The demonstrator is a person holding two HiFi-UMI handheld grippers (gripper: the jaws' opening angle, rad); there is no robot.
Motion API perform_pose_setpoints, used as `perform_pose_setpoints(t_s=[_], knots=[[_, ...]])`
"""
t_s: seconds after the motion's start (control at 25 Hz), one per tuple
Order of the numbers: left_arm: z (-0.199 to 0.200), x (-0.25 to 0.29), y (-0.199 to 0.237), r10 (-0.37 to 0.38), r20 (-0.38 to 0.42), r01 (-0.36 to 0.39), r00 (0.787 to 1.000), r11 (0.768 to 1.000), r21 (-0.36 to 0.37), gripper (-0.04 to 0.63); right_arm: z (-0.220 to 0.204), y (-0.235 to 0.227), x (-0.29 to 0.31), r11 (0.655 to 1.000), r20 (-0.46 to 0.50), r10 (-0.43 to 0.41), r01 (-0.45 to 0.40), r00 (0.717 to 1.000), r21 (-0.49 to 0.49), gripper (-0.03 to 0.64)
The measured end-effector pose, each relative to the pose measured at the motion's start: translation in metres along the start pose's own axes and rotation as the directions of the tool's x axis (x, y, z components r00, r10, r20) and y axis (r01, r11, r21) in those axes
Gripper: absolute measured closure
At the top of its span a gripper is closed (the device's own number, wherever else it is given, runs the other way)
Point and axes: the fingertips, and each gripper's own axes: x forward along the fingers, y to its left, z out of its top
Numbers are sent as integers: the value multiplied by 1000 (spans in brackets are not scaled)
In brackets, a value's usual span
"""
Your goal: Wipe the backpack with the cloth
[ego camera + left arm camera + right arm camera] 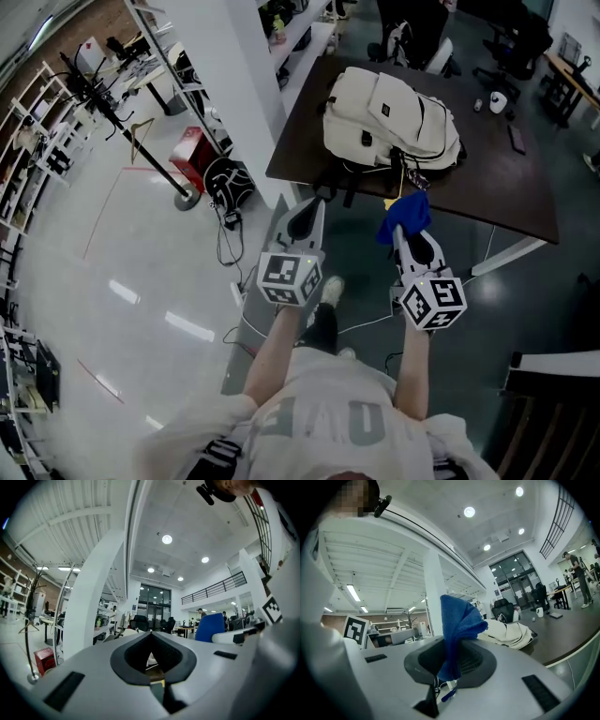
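At the near edge of the bench (506,178), toward its left corner: backpack (389,122), cream, lying flat. Its long axis runs roughly along that edge, and dark straps spill over it toward the person.

Right gripper (405,231): pinching the blue cloth (406,216). The right gripper view confirms this: cloth (457,630) clamped between the pads of the right gripper (449,665), the free end standing up and folding over past the tips. Backpack (508,632) shows just beyond, slightly right of the cloth, not touching it.

Left gripper (305,221): pressed together at the tips, nothing held. In its own view the left gripper (151,637) meets at a point, with only the hollow between the pads open.

Both grippers are held short of the bench's near edge and point forward. The cloth tip is about level with that edge.

Key relation: the backpack lies straight ahead of the cloth-carrying gripper and close to it, while the left gripper faces the bench's near-left corner, off the backpack's left end.

Judgement: wiping not yet begun. The next move calls for the right gripper to go forward and down onto the near face of the backpack. Strokes would likely run best along its long axis.
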Motion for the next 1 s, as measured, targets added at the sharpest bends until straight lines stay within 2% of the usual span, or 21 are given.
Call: perform_pose_setpoints(t_s=[0.16,0.32,0.48,0.68,0.8,1.0], knots=[[-21,47,35,24,-8,-24,1000,998,-51,591,-10,-22,57,1000,-33,17,-17,999,2,574],[-29,104,76,21,-17,-21,1000,999,-45,591,-11,-38,137,999,-67,47,-47,997,13,574],[-39,160,123,4,-58,-6,998,999,-40,591,-23,-41,222,996,-132,91,-89,987,24,574],[-48,215,166,-23,-93,18,995,998,-57,591,-41,-38,293,990,-178,131,-121,975,67,574],[-54,237,183,-32,-106,25,994,997,-70,591,-56,-27,319,984,-220,177,-172,959,44,574],[-72,249,198,-26,-130,17,991,998,-64,591,-95,-8,354,962,-314,266,-273,911,22,574]])
